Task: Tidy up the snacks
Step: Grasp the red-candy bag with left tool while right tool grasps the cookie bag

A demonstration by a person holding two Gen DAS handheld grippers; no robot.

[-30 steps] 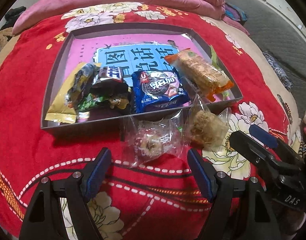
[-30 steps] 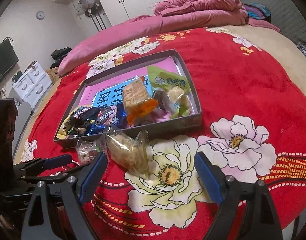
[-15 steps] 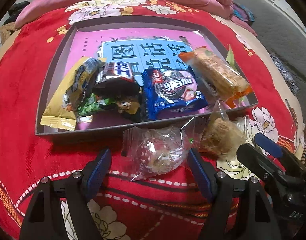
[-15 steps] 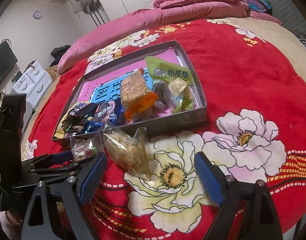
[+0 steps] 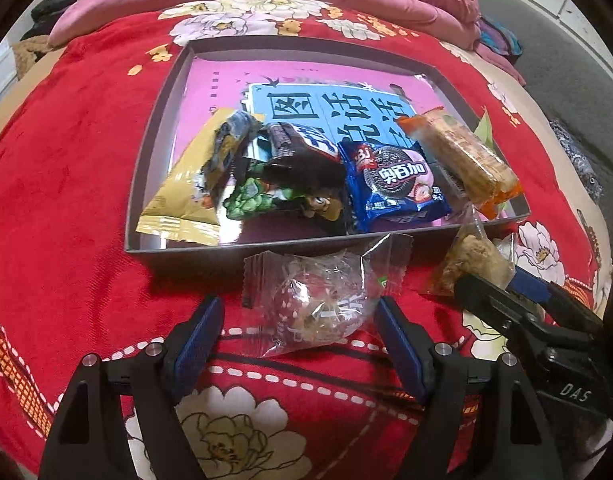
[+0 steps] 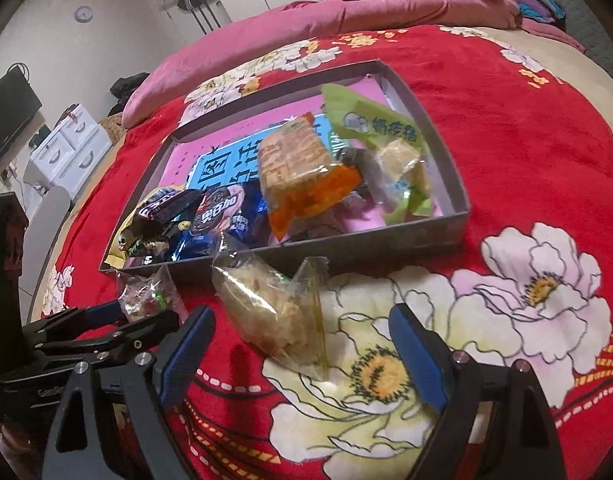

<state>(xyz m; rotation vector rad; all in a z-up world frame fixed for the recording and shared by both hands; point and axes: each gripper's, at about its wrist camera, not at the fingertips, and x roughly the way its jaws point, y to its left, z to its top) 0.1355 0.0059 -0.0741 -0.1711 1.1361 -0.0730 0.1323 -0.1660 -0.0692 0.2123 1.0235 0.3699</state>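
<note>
Lower centre: crinkly clear-wrapped round pastry (image 5: 322,304) sits between wide-open left gripper (image 5: 296,334), unheld. Right gripper (image 6: 302,344) wide open, flaky clear-wrapped cake (image 6: 274,312) between, untouched.

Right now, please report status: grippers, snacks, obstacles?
Left gripper open, astride clear-wrapped round pastry. Right gripper open around clear-wrapped flaky cake. Grey tray ahead, nothing blocking.

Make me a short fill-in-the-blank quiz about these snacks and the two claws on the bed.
1. The blue cookie pack lies inside the grey ____.
2. The number of clear-wrapped snacks lying outside the box, on the red blanket, is ____.
3. The left claw stands ____ around the round clear-wrapped snack.

Missing words: box; two; open
</note>
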